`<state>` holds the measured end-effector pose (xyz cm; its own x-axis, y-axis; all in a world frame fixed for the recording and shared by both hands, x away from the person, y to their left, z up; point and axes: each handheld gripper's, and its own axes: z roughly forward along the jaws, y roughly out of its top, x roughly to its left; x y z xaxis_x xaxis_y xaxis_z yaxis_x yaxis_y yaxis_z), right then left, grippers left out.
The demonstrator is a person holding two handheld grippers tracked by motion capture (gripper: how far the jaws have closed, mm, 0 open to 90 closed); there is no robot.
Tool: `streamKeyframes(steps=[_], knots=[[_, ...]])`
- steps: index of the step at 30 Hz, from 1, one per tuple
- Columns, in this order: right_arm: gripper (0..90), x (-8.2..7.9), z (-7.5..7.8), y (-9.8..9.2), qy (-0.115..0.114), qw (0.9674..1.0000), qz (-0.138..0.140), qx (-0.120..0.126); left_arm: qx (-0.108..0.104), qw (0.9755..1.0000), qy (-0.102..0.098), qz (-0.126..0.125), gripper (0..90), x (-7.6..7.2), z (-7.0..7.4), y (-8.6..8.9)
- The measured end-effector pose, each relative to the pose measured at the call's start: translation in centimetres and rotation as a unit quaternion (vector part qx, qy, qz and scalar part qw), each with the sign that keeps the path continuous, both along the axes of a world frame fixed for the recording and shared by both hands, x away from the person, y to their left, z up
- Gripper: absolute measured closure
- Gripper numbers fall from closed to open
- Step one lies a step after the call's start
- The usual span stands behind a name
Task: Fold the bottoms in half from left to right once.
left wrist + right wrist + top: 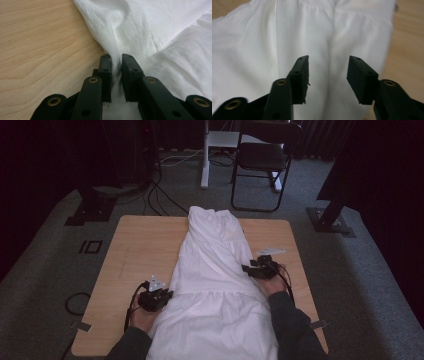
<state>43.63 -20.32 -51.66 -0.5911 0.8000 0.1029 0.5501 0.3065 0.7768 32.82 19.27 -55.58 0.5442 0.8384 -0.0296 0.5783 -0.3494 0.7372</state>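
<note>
We see a light wooden table (135,255) standing on grey carpet. A white garment (212,270) lies lengthwise along its middle, between our two sets of jaws. Beside the left jaws bare wood (37,45) shows; a fold of the cloth sits between them.

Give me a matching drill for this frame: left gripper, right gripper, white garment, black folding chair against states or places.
Things:
1. left gripper
2. right gripper
3. white fabric garment
4. black metal folding chair

States or places:
A. on the grey carpet beyond the table
B. jaws apart above white cloth, nothing between them
C. spread along the light wooden table
D. jaws pinching a fold at the cloth's edge

Pairs: 1-D, 2-B, 3-C, 4-A
</note>
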Motion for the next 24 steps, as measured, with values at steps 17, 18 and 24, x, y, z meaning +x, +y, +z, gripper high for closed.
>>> streamKeyframes(steps=[17, 18, 24], knots=[[88.3, 3.9, 2.3, -1.5, -0.052, 0.993, -0.098, -0.04, 0.002, 1.0, 0.004, -0.001, 82.1, -1.6, -0.1, 0.2], [88.3, 3.9, 2.0, -2.0, -0.049, 0.9917, -0.109, -0.047, 0.001, 1.0, 0.007, 0.002, 82.1, -1.8, -0.1, 0.2], [86.3, 3.9, -2.5, -1.6, 0.002, 0.9955, -0.077, -0.055, 0.001, 0.9998, 0.006, 0.018, 64.4, -1.9, 0.6, 0.7]])
